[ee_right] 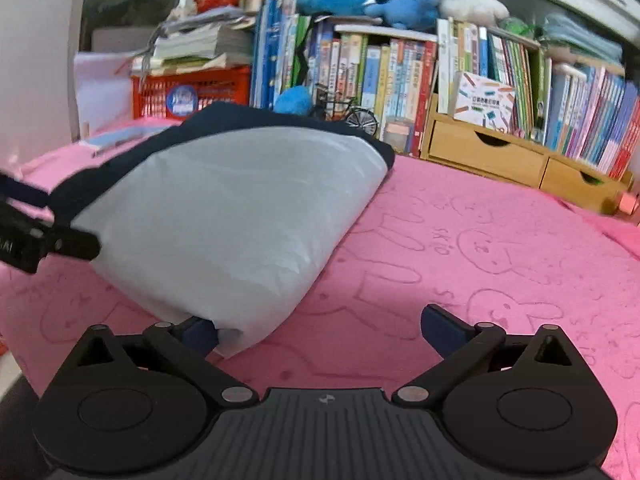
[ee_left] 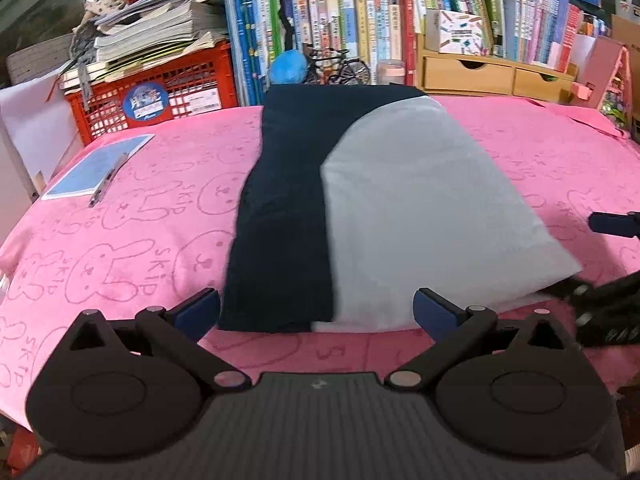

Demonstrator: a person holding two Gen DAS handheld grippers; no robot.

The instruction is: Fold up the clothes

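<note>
While it lies on the pink cloth (ee_left: pixel 120 248), the garment (ee_left: pixel 360 208) is folded into a long strip, dark navy on the left and pale grey on the right, smooth and a little puffy. The left gripper (ee_left: pixel 316 312) stands wide open at its near edge, holding nothing. The right gripper (ee_right: pixel 316 330) is also wide open, its left finger (ee_right: pixel 198 334) touching the grey corner.
</note>
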